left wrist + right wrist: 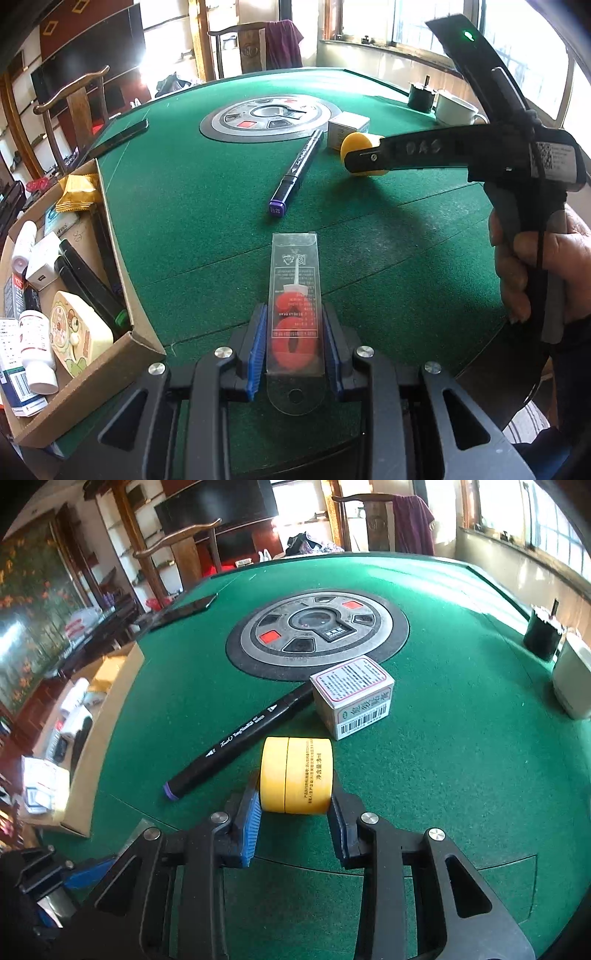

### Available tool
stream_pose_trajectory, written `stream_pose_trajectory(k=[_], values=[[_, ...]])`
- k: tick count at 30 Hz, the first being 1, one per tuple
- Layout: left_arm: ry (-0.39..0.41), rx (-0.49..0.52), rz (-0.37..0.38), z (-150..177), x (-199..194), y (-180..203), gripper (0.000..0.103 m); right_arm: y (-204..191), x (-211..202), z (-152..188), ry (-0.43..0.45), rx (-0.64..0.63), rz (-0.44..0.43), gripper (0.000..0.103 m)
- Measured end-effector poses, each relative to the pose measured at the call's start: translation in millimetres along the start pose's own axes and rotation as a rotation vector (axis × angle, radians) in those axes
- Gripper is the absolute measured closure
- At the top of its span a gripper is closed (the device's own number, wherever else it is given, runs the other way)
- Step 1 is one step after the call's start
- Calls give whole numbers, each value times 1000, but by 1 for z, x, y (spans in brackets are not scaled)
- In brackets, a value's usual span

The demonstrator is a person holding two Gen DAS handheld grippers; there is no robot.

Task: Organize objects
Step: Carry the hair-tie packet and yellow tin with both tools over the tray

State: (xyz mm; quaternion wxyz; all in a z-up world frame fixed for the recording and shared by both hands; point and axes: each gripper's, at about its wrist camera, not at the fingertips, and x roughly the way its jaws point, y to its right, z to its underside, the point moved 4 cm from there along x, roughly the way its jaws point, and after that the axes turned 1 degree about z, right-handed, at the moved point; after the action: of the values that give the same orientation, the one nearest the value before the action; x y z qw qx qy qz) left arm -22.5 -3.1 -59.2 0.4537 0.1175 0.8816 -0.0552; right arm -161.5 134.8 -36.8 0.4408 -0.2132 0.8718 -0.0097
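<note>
My left gripper [294, 343] is shut on a clear plastic case holding a red number candle [294, 314], just above the green felt table [207, 221]. My right gripper [295, 805] is shut on a yellow round jar [296, 773] lying on its side; in the left wrist view the jar [360, 142] shows at the right gripper's tip [369, 158]. A black marker with a purple cap [236, 738] lies left of the jar, and also shows in the left wrist view [297, 171]. A small white box with a barcode [354, 696] sits behind the jar.
A cardboard box [110, 362] with several items (tubes, charger, cream case, yellow packets) stands at the table's left edge. A round control panel [317, 631] is set in the table's middle. A phone [122, 138] lies far left; a black cup [543, 635] and a white container [572, 681] stand far right.
</note>
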Motion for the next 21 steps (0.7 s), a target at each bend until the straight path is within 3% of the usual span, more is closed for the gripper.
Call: stream_pose_trajectory(k=[4,21], values=[[-3,1,0,-3,0,0,74,14,1,2,-4,111,-111,72],[50,-9,-29,-6,4,2,76,10,1,2,-1,121,-107,72]])
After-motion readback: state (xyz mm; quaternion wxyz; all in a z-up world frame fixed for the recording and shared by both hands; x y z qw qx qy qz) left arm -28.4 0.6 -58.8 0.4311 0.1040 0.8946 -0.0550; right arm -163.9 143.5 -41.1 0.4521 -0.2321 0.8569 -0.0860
